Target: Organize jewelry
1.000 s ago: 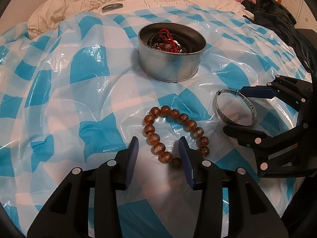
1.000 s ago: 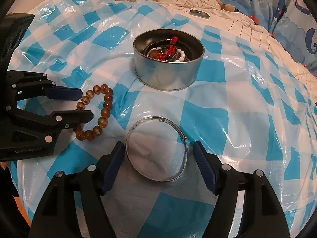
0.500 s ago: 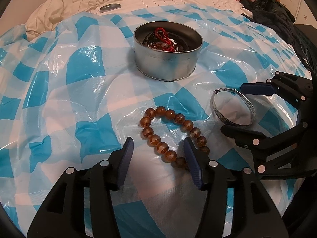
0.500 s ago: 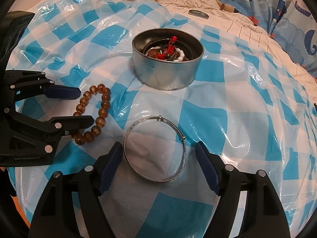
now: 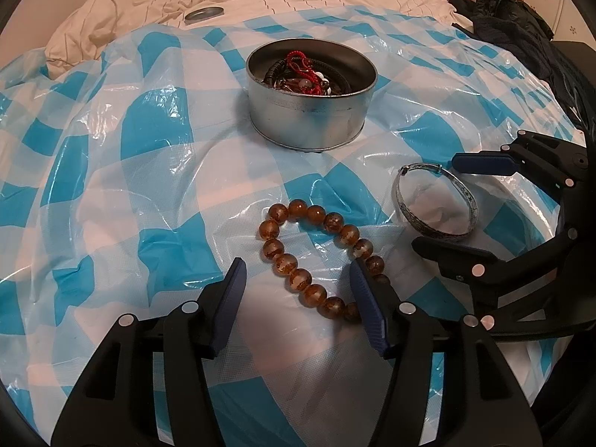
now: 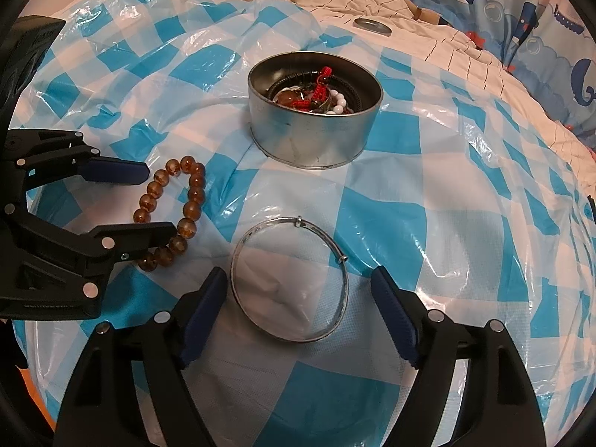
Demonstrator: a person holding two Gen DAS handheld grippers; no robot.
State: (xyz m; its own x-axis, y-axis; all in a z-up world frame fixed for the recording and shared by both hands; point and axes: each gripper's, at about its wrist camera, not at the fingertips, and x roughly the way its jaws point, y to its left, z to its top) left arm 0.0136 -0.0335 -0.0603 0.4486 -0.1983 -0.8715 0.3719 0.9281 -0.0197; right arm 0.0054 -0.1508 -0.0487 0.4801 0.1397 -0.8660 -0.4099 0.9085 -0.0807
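**Both grippers poised over loose bracelets**

The left gripper (image 5: 296, 287) has just been opening; the near end of the bead bracelet (image 5: 320, 257) lies between its jaws, ungripped. Close squarely across the beads. The right gripper (image 6: 298, 294), also just opening, straddles the silver bangle (image 6: 290, 279). Ahead, the tin (image 6: 314, 141) holds tangled jewelry.

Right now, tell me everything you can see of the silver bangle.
The silver bangle is a thin metal hoop with a patterned outer band and two small sliding knots on its far side. It lies flat on the blue-and-white checked plastic sheet, nearer than the round tin and apart from the amber bead bracelet. The right gripper straddles it with jaws open; one blue pad sits right at its rim, but contact can't be confirmed.
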